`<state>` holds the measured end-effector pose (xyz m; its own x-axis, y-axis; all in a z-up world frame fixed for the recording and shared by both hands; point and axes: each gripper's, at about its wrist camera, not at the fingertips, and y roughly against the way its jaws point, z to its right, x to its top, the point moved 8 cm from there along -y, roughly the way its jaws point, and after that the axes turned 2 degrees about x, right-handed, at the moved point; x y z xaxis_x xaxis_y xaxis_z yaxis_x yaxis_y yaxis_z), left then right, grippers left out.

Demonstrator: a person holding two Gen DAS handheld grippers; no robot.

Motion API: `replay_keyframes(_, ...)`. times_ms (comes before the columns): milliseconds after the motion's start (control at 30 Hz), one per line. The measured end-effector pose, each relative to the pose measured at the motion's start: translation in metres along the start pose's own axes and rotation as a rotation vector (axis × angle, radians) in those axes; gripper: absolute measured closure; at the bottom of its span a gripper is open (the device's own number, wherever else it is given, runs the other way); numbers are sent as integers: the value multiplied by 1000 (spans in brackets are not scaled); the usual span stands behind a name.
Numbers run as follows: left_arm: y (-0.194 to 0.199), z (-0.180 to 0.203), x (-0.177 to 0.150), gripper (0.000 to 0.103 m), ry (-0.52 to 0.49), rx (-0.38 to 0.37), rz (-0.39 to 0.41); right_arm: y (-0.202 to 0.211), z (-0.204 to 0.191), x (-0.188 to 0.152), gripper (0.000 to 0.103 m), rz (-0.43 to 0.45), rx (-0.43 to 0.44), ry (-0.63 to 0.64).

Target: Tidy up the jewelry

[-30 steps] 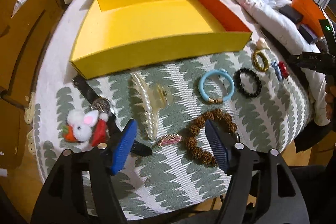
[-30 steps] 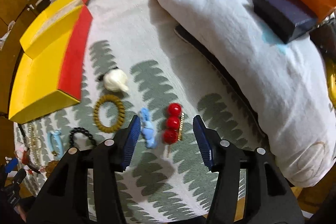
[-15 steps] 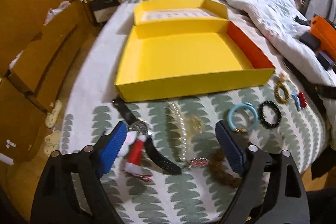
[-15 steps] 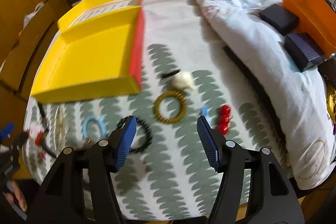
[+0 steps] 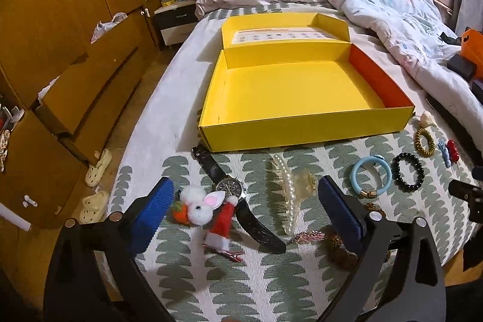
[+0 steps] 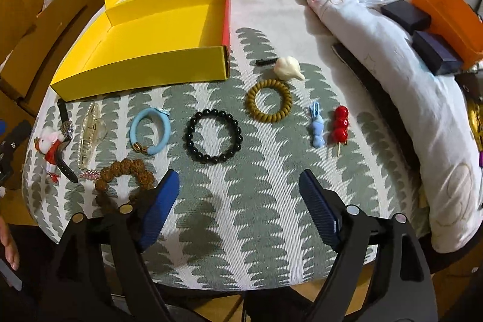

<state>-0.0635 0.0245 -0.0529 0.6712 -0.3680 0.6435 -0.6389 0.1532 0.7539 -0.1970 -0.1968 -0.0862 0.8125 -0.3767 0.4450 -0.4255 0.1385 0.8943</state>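
Here, left jaws: my left gripper [image 5: 243,207] stands wide open and has just been opening further; nothing is pressed between the blue pads, though the plush white rabbit hair clip [image 5: 208,208] and the black leather-strap wristwatch [image 5: 232,189] lie on the cloth beneath the gap.
Right jaws: my right gripper [image 6: 238,201] is also open, just widened, with only bare patterned cloth between its pads.
Surface: a bed covered by a white woven cloth with grey-green leaf rows [image 6: 256,201].
Box: an open yellow cardboard box with a red inner side wall [image 5: 302,92] sits on the bed beyond the jewelry, nothing in it, its lid flap standing behind.
Row near the box, right wrist view: a light-blue bangle with a gold clasp [image 6: 150,132], a black bead bracelet [image 6: 213,135], an olive coiled hair tie [image 6: 269,100], a small blue figure clip [image 6: 317,129], a red three-ball skewer clip [image 6: 340,125], and a cream shell-shaped clip [image 6: 288,68] just beyond the hair tie.
Left end: a pearl-edged translucent claw clip [image 5: 291,192] beside the watch, a small pink striped clip [image 5: 308,237], and a brown knobbly-seed bracelet [image 6: 123,174] touching my right gripper's left pad in the picture.
Edge of bed: a pale quilt [image 6: 362,20], an orange plastic basket [image 6: 446,11].
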Motion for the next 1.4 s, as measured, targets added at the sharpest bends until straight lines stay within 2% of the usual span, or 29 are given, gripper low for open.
replay_keyframes(267, 0, -7, 2, 6, 34, -2, 1, -1, 6, -7, 19, 3, -18, -32)
replay_keyframes(600, 11, -10, 6, 6, 38, -1, 39, 8, 5, -7, 19, 37, -22, -43)
replay_keyframes(1033, 42, -7, 12, 6, 20, -3, 146, 23, -12, -9, 19, 84, -8, -9)
replay_keyframes(1400, 54, -2, 15, 6, 7, -12, 193, 24, -19, -9, 19, 89, -13, 10)
